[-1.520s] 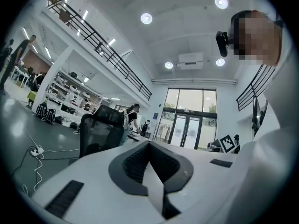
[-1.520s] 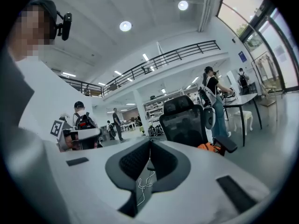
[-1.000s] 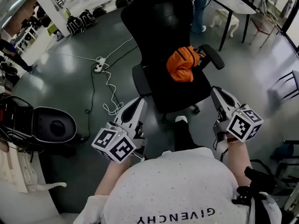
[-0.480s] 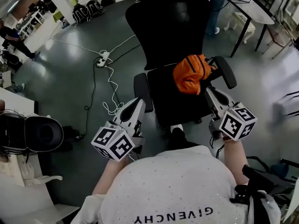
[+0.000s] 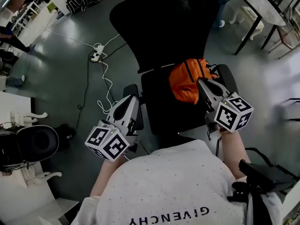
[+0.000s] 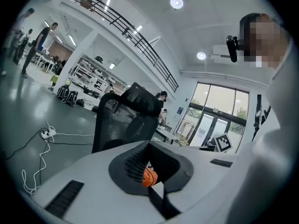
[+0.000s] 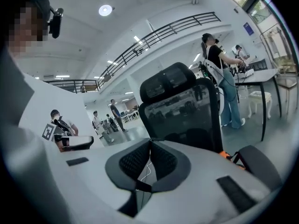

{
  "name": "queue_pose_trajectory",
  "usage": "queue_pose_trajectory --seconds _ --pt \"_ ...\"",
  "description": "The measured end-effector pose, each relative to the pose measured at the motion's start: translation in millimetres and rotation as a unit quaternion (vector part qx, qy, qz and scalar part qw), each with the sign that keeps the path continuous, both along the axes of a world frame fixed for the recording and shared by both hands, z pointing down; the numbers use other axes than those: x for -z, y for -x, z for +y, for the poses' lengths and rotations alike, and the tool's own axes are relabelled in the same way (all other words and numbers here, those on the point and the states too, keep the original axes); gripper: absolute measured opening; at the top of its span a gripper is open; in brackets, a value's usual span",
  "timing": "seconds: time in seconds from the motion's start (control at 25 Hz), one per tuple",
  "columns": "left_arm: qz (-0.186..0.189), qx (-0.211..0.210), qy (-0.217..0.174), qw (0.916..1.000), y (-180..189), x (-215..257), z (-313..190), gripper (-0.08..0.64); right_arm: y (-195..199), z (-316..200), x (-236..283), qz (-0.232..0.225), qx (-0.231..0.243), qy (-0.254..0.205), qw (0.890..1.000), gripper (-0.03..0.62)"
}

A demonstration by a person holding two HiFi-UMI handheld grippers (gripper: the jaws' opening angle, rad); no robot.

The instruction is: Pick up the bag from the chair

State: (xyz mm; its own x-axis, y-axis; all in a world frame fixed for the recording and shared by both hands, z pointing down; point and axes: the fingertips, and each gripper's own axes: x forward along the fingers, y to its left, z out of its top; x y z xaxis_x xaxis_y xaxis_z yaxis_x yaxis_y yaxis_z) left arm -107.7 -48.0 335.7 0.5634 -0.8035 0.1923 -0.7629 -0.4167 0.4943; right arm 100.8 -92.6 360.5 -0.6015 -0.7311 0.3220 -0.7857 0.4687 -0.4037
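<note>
An orange bag [image 5: 186,82] lies on the seat of a black office chair [image 5: 159,41], against its right armrest. My right gripper [image 5: 203,84] is shut and empty, its tip at the bag's right edge; whether it touches I cannot tell. My left gripper [image 5: 129,103] is shut and empty beside the chair's left armrest. In the left gripper view a bit of the orange bag [image 6: 148,176] shows through the hollow behind the closed jaws of the left gripper [image 6: 148,146], below the chair back [image 6: 124,120]. In the right gripper view the right gripper [image 7: 150,143] faces the chair back [image 7: 180,111], with an orange sliver of the bag [image 7: 227,157] to the right.
A white power strip and cable [image 5: 96,55] trail over the grey floor left of the chair. A black round-topped unit [image 5: 35,142] stands at the left. A table [image 5: 262,8] and a person's legs [image 5: 226,3] are behind the chair at right. Black bags [image 5: 77,1] sit far left.
Both grippers have moved forward to the chair. The right one has gone from short of the seat to the bag's right edge; the left has come level with the left armrest.
</note>
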Motion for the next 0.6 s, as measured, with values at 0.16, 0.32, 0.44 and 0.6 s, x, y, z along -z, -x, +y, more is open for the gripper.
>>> queue_pose_trajectory --seconds 0.16,0.32,0.44,0.6 --pt "-0.008 0.005 0.013 0.9999 -7.7 -7.1 -24.3 0.011 -4.2 -35.4 -10.6 0.001 0.002 0.008 1.0 0.006" --pt "-0.015 0.024 0.033 0.9991 -8.2 -17.1 -43.5 0.011 -3.0 -60.0 -36.4 0.017 0.025 0.023 0.999 0.008" --pt "-0.023 0.04 0.049 0.9978 -7.6 -27.3 -57.5 0.011 -16.1 -78.5 -60.8 0.033 0.024 0.039 0.998 0.008" --pt "-0.03 0.063 0.067 0.9953 2.8 -55.1 -77.8 0.011 -32.2 -107.9 -104.8 0.066 0.017 0.055 0.996 0.008"
